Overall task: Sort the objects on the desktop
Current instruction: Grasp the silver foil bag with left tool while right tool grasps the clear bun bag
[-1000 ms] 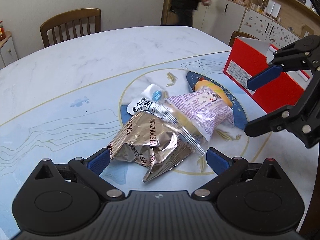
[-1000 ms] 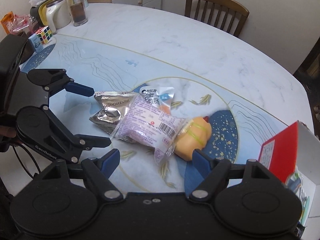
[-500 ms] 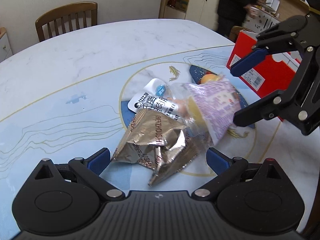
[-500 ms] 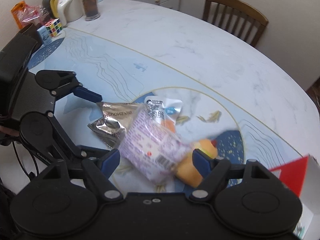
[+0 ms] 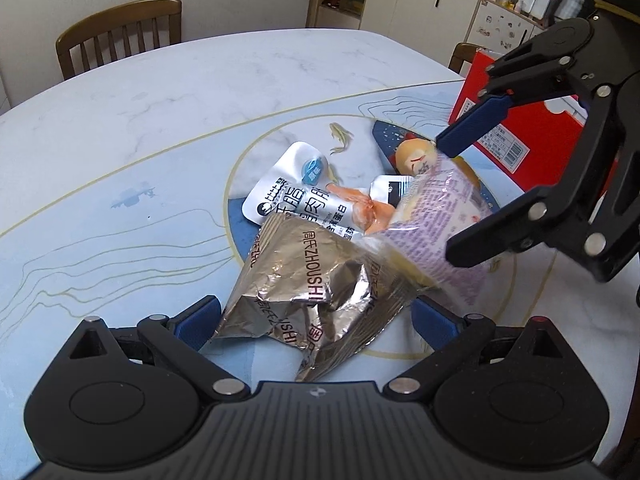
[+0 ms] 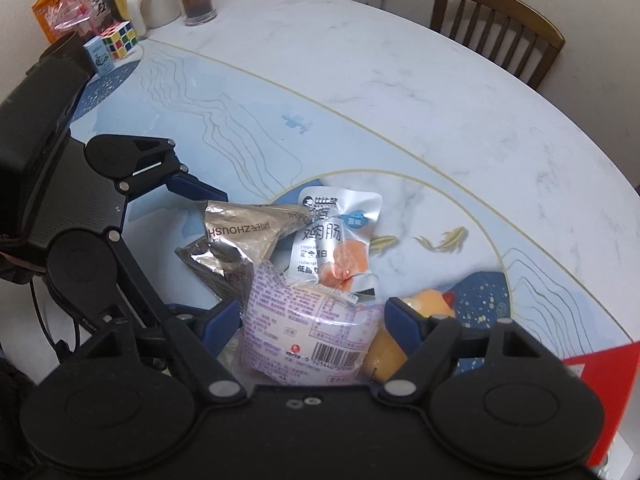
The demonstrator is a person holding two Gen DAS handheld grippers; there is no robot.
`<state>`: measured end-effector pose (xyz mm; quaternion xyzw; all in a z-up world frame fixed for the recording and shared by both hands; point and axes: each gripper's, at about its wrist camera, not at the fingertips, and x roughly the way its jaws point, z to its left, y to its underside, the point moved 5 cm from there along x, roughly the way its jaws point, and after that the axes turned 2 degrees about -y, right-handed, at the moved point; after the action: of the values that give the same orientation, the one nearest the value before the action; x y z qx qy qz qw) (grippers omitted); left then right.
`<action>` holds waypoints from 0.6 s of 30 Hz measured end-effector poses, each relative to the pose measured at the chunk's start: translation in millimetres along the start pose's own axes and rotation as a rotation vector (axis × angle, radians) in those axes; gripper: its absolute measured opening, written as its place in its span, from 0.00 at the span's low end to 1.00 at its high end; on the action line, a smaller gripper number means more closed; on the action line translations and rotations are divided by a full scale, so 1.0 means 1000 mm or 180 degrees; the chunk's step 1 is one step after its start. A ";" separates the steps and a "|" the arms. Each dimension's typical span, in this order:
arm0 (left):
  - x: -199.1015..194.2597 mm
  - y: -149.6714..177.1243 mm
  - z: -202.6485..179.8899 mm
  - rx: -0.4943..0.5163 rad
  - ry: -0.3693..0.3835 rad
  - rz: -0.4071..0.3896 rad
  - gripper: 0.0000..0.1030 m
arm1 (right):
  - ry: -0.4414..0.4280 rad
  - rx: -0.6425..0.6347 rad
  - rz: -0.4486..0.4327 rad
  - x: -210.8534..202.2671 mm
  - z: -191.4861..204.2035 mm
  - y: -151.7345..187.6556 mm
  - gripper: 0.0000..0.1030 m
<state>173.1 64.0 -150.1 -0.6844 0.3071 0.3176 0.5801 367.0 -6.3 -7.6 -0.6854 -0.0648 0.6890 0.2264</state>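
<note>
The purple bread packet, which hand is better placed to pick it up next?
Right. The right claw is open with the purple packet already between its fingers, beside the red box. The left claw straddles the silver foil bag instead.

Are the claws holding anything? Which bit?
Left claw: nothing. The purple packet fills the right claw, sides near its fingers; a real squeeze cannot be told.

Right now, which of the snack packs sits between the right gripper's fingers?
The purple-printed clear pack, barcode facing the camera. It sits between the right gripper fingers; the crumpled silver foil pack and the white sausage pouch lie farther out.
</note>
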 end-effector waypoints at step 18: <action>-0.001 -0.004 -0.007 0.0256 -0.0177 -0.0067 0.69 | -0.0090 0.0041 0.0122 0.019 0.017 0.011 0.63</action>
<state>176.5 57.8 -146.2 -0.6546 0.2962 0.3178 0.6187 349.0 -4.9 -29.0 -0.6753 -0.0504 0.7032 0.2165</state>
